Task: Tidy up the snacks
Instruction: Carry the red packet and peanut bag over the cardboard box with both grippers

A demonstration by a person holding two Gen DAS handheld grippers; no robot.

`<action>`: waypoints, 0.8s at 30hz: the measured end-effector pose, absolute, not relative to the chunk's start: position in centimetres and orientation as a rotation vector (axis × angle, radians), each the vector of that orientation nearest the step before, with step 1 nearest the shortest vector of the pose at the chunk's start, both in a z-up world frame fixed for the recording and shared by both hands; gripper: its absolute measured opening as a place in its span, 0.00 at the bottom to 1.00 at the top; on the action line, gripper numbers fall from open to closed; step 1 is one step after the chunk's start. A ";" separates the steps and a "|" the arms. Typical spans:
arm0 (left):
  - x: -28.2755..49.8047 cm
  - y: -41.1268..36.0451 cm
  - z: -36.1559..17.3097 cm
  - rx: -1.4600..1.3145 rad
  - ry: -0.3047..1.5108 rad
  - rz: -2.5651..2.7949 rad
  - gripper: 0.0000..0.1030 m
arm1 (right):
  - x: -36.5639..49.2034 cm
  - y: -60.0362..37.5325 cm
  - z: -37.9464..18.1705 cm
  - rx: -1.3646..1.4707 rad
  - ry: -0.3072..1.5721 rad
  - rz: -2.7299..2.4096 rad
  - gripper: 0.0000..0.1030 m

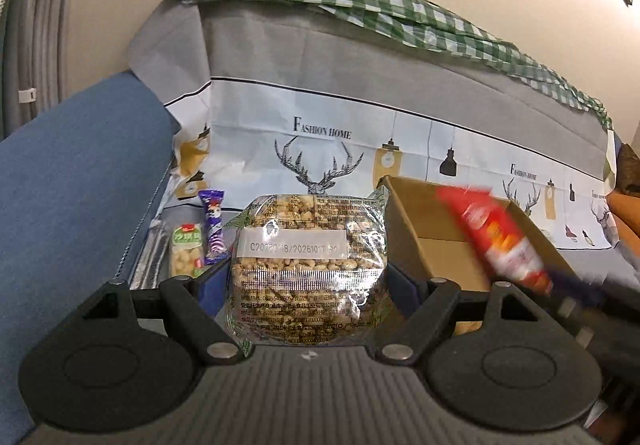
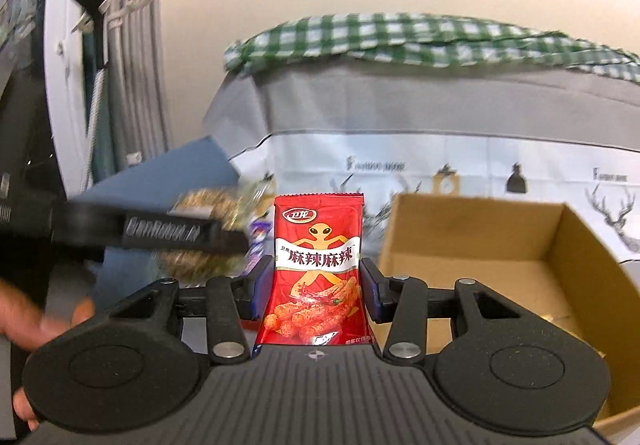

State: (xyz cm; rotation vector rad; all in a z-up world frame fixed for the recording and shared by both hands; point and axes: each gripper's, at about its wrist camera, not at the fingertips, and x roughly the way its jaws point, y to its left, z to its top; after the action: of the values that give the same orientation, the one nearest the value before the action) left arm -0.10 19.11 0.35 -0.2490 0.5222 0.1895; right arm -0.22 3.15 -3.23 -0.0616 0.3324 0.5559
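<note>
Far left, on the grey cloth: a small green-labelled snack pack [image 1: 186, 251] and a purple candy bar [image 1: 214, 227], upright side by side against the blue cushion [image 1: 72, 181], not yet collected.

Centre: left gripper [image 1: 308, 285], jaws wide, clamped across a broad clear bag of peanuts [image 1: 308, 261], which is lifted off the surface.

Right of it: right gripper [image 2: 314, 293], jaws half closed, pinching a red spicy-snack packet [image 2: 318, 269] by both edges, packet upright and in the air.

Right: cardboard box [image 2: 516, 245], open, nearly empty; something yellowish in its near corner, unclear.

Judged step: carrying both packs to the box. Next: bring each over the opening, lower, release; red packet is nearer. Wide bag may catch the box rim.
</note>
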 end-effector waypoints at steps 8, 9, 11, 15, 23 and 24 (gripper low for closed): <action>1.1 16.8 0.3 -0.208 0.507 0.142 0.82 | 4.2 -3.0 0.1 -0.091 0.270 0.477 0.46; 1.3 16.6 0.3 -0.206 0.506 0.135 0.82 | 4.7 -3.9 0.0 -0.081 0.266 0.446 0.46; 1.8 16.2 0.2 -0.206 0.508 0.125 0.82 | 5.4 -5.6 -0.8 -0.051 0.269 0.372 0.46; 2.7 15.5 0.1 -0.224 0.508 0.103 0.82 | 6.5 -8.1 -1.6 0.008 0.317 0.285 0.46; 4.3 13.7 -0.2 -0.224 0.509 0.074 0.82 | 7.4 -9.9 -2.5 -0.014 0.338 0.274 0.46; 4.4 13.5 -0.3 -0.223 0.509 0.072 0.82 | 7.5 -10.0 -2.6 -0.024 0.337 0.275 0.46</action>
State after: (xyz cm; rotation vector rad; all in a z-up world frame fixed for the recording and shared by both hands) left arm 4.40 13.52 -0.28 -0.2231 0.5086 0.0721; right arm 7.49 -9.97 -2.56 -0.0239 0.3367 0.2754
